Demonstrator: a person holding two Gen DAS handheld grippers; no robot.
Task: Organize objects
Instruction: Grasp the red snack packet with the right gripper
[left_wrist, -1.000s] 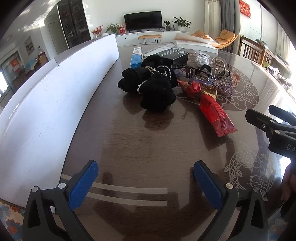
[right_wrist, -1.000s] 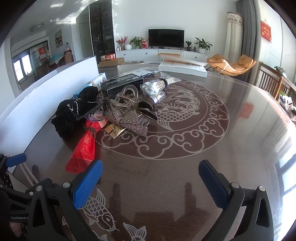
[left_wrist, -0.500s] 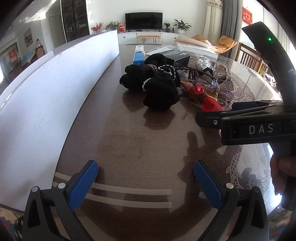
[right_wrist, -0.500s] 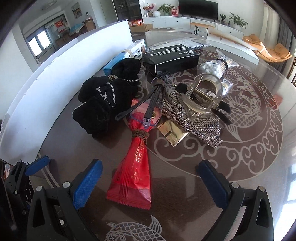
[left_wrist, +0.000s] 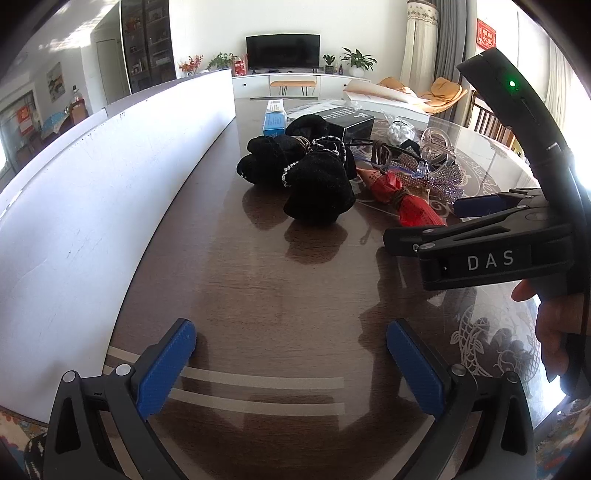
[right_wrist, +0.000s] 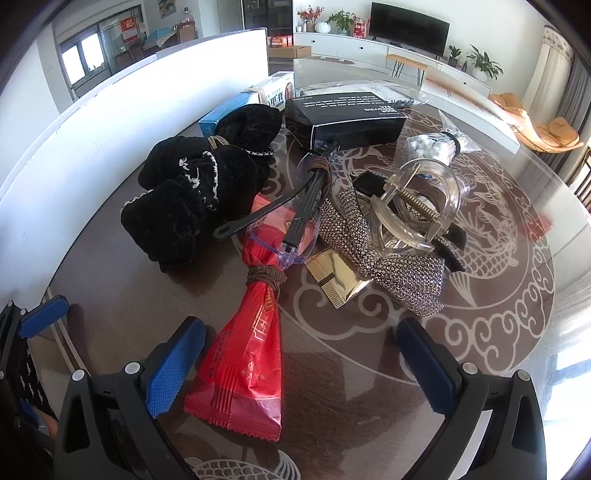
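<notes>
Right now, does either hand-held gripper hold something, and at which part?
Nothing is held. The left hand-held gripper is open over bare table. The right hand-held gripper is open too, its left finger beside the red packet, not closed on it.

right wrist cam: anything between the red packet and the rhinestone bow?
Yes. In the right wrist view a gold comb lies on the table between the red packet and the rhinestone bow, its far end tucked under the bow.

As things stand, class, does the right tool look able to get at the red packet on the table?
Probably yes. The right tool is open and the red packet lies flat just ahead, its near end partly between the fingers, with nothing on that end. Only its far end is tucked under the glasses.
</notes>
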